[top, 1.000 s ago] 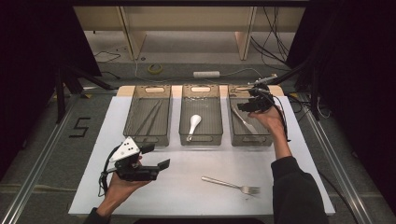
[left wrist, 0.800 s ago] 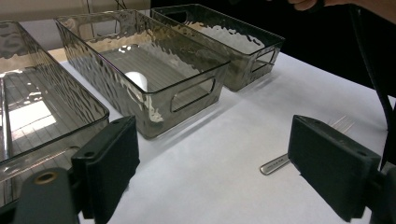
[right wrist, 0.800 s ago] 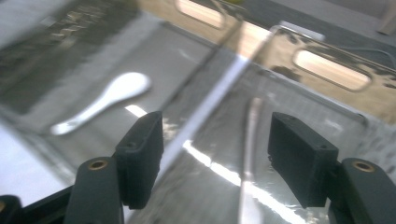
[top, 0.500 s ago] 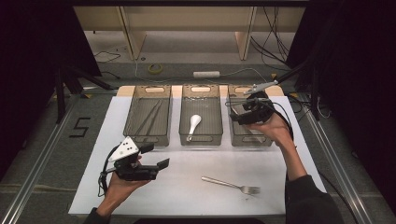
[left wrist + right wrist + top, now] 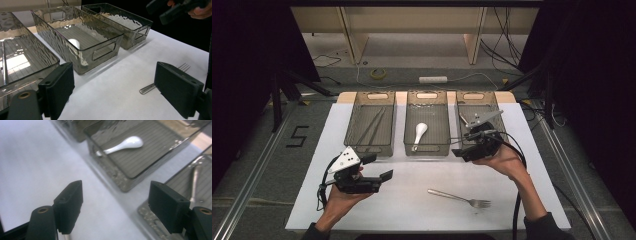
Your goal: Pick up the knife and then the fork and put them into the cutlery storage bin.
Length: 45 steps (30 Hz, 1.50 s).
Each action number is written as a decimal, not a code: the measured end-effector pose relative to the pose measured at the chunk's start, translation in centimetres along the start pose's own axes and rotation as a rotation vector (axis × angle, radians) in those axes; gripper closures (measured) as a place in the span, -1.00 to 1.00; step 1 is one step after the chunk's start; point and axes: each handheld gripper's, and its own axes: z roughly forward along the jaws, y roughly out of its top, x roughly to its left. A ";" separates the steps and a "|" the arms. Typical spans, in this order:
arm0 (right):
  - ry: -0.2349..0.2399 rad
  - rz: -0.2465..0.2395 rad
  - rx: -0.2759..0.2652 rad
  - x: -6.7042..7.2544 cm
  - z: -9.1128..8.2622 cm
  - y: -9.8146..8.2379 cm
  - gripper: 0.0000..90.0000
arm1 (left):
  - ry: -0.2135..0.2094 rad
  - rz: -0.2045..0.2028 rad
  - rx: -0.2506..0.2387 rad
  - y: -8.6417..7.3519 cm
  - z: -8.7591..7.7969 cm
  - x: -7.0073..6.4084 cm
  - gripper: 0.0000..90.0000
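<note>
The fork [image 5: 460, 198] lay on the white table [image 5: 412, 220], tines toward the person's right, handle pointing w/ a slant toward the middle bin [image 5: 427, 125]. Best approach, probably: bring the right tool [image 5: 460, 148] down over the handle, jaws straddling it crosswise, then close. That tool hung wide open & empty by the right bin [image 5: 478, 120], jaws just opened further, fork near. Left tool [image 5: 379, 176] was wide open, empty.
</note>
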 end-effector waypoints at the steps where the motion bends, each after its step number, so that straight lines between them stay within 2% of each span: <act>1: 0.013 -0.010 0.014 0.4 0.0 -0.1 -0.37 | 0.000 0.000 -0.001 0.0 0.0 0.0 -0.65; 5: 0.034 -0.032 0.033 1.3 0.1 -0.5 -0.38 | -0.001 0.002 -0.003 0.0 0.0 0.0 -0.65; 14: 0.064 -0.083 0.131 2.8 1.1 -1.7 -0.36 | 0.000 0.003 -0.009 0.0 -0.1 0.0 -0.65; 29: 0.108 -0.121 0.246 4.6 3.3 -3.3 -0.40 | -0.003 0.000 -0.009 0.0 -0.1 0.1 -0.65; 37: 0.119 -0.125 0.308 5.1 4.2 -4.4 -0.42 | -0.004 -0.002 -0.011 0.0 -0.1 0.1 -0.65; 40: 0.113 -0.145 0.323 5.3 4.4 -4.8 -0.30 | -0.004 -0.001 -0.010 0.0 -0.1 0.1 -0.65; 45: 0.134 -0.170 0.369 5.4 4.7 -5.5 -0.07 | -0.003 -0.002 -0.010 0.0 -0.1 0.1 -0.65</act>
